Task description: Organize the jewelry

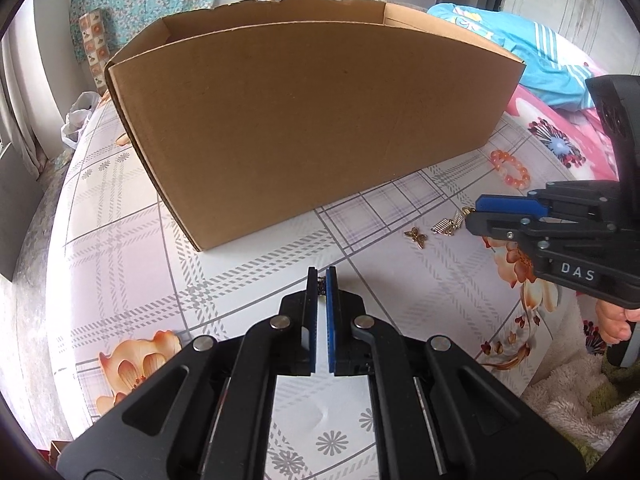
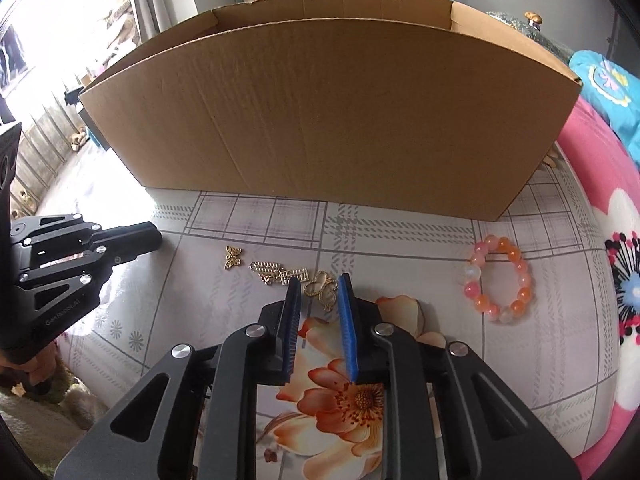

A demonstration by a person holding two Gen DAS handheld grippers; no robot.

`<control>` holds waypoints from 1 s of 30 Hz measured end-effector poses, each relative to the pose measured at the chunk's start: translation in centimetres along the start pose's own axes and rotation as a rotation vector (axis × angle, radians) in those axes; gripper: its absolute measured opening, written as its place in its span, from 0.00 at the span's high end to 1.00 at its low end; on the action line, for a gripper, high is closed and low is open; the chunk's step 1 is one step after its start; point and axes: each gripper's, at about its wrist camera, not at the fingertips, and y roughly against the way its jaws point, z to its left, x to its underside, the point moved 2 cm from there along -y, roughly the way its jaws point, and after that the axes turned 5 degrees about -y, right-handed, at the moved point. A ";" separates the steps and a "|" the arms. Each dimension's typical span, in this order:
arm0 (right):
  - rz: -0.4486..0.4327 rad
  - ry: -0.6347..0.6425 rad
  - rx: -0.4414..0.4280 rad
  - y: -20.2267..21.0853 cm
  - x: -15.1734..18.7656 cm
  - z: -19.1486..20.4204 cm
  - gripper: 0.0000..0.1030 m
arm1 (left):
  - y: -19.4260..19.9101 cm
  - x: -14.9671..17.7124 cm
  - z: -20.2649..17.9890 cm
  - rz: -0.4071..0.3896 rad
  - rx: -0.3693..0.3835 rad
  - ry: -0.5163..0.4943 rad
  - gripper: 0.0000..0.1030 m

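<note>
We take the cardboard box [image 1: 304, 120] as our landmark; it stands open-topped on the worktop [image 1: 248, 256], which wears a plaid cloth printed with orange flowers. Our left gripper [image 1: 321, 280] hovers in front of the box's near wall, its fingers [image 1: 330, 300] clenched on a small dark piece of jewelry [image 1: 320, 285] pinched at the tips; we cannot make out what kind it is.

Our right gripper [image 2: 319, 294] is in front of the box too, toward its right half, with fingers [image 2: 347, 320] parted. Between the tips lies a gold openwork pendant [image 2: 321, 289] on the cloth, and we cannot tell whether the pads touch it. Just left of that pendant sit two small gold ladder-shaped charms [image 2: 276, 272], and further left a gold butterfly charm [image 2: 233, 257], all in a loose row in front of the box's near wall.

A bracelet of pink and orange beads [image 2: 498, 280] lies flat in front of the box's right corner, well apart from the charms. Beyond the box's right end, blue clothing [image 1: 512, 44] rests on a pink flowered blanket [image 1: 560, 136].
</note>
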 end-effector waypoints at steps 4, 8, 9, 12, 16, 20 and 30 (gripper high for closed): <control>0.000 0.040 0.000 -0.3 -0.2 0.4 0.82 | 0.0 -0.1 0.1 0.001 0.005 0.001 0.97; 0.007 0.059 -0.010 -0.6 -0.4 0.7 0.85 | 0.0 -0.1 0.1 0.000 0.004 0.003 0.97; 0.008 0.059 -0.011 -0.5 -0.4 0.7 0.85 | 0.0 -0.1 0.2 0.000 0.004 0.003 0.97; 0.006 0.053 -0.016 -0.4 -0.2 0.9 0.85 | 0.0 -0.1 0.1 0.000 0.004 0.002 0.97; 0.005 0.030 -0.026 0.3 0.2 0.0 0.85 | 0.0 -0.2 0.1 0.000 0.002 0.000 0.97; 0.000 0.008 -0.037 1.3 0.5 -1.0 0.85 | -0.2 -0.3 -0.2 0.002 -0.003 -0.005 0.97; -0.012 -0.083 -0.089 2.9 0.6 -2.9 0.85 | -0.6 -0.9 -0.6 0.040 -0.018 0.012 0.97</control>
